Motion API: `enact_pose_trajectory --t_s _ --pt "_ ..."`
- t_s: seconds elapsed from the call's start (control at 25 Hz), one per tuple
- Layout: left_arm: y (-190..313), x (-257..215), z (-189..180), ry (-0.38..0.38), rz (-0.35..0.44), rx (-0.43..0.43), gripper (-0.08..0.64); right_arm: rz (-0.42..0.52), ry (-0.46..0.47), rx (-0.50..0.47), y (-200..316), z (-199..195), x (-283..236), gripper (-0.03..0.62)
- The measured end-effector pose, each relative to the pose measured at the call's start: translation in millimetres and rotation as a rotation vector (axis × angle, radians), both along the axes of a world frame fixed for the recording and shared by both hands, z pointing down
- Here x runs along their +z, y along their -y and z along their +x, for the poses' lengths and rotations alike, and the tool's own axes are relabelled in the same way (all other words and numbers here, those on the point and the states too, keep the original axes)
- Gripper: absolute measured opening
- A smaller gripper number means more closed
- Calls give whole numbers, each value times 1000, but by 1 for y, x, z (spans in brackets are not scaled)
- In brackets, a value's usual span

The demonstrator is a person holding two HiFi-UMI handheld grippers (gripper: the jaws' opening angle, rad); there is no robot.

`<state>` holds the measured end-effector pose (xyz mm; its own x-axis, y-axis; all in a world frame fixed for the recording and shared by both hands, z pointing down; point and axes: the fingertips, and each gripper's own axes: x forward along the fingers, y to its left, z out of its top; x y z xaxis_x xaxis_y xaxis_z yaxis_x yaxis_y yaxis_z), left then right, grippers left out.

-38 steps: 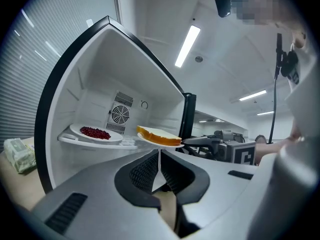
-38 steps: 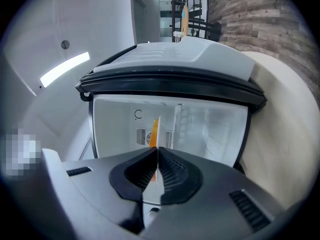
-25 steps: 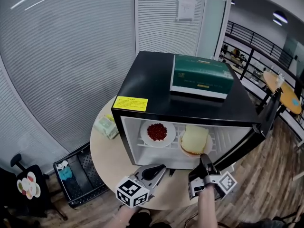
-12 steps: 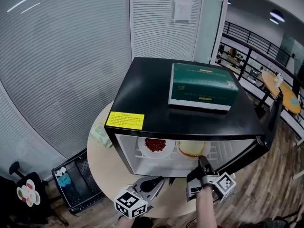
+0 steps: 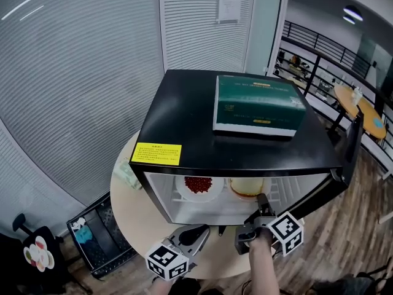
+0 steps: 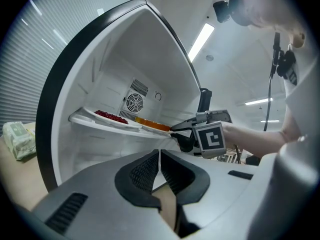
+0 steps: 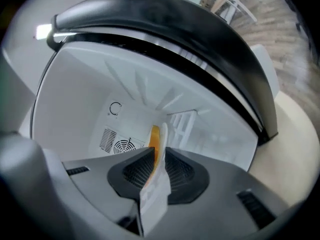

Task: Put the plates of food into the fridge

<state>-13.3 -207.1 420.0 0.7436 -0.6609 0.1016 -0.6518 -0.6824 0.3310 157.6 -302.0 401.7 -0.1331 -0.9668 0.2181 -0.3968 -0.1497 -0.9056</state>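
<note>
- Left gripper (image 6: pixel 159 154): one, jaws closed together, empty, waiting before the open mini fridge (image 5: pixel 184 121).
- Right gripper (image 5: pixel 262 200): one, jaws have just been opening, now slack around the bread plate (image 5: pixel 245 188) rim. That plate looks delivered.
- Plates on the shelf (image 6: pixel 82 120): two, the bread plate beside the red-food plate (image 5: pixel 198 185).
- Green box (image 5: pixel 259 106) on top: one.
</note>
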Motion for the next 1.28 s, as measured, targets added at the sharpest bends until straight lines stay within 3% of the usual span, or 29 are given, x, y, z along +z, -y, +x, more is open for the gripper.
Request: enact_pose_trajectory --t_s 0.12,0.24,0.72,1.08,1.2,1.28 --pt "-1 1 2 -3 -1 7 5 4 -121 30 1 4 -6 86" --pt "-4 1 3 -7 -2 16 5 9 -147 37 -2 2 -8 117" --pt "-19 3 5 4 2 32 5 -30 -76 42 -39 6 17 117" --pt "-49 1 27 18 11 70 5 30 50 -7 -89 6 31 115" --pt "-62 1 40 25 14 94 5 60 32 -46 -107 6 29 15" --pt "-71 -1 48 28 18 111 5 96 11 -68 -119 7 24 8"
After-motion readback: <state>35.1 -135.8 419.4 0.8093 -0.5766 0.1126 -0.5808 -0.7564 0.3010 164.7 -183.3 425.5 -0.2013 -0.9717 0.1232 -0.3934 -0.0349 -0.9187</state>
